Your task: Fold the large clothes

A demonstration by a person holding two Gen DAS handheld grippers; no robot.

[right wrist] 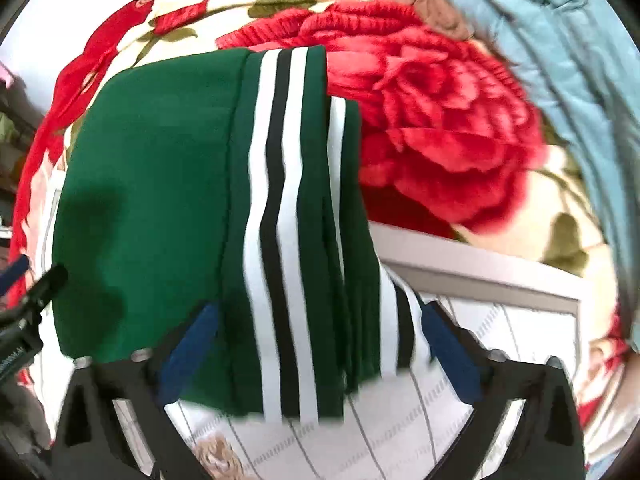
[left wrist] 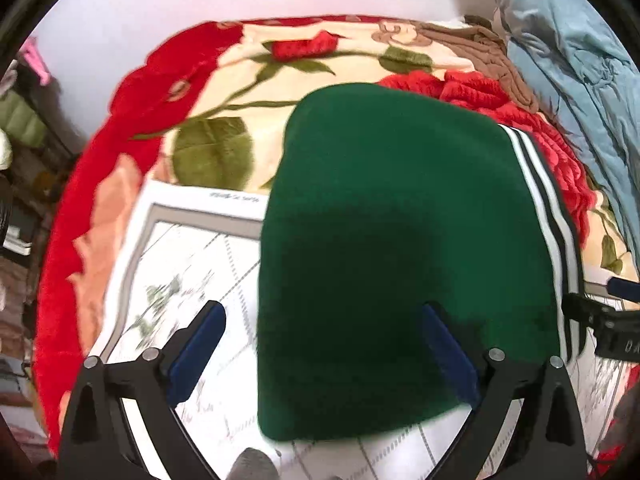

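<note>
A dark green garment (left wrist: pixel 400 248) with white and black side stripes (right wrist: pixel 280 240) lies folded into a compact block on a white patterned sheet (left wrist: pixel 180 280). My left gripper (left wrist: pixel 320 320) is open above its near left part, one blue pad (left wrist: pixel 200 344) over the sheet and the other over the green cloth. My right gripper (right wrist: pixel 316 328) is open over the striped near edge of the garment (right wrist: pixel 152 184), empty. Each gripper shows at the edge of the other's view.
The white sheet (right wrist: pixel 480 312) lies on a red rose blanket (right wrist: pixel 440 128) covering the bed. A light blue quilted jacket (left wrist: pixel 572 60) and a brown garment (left wrist: pixel 480 56) lie at the far right. Cluttered shelves (left wrist: pixel 20 140) stand at the left.
</note>
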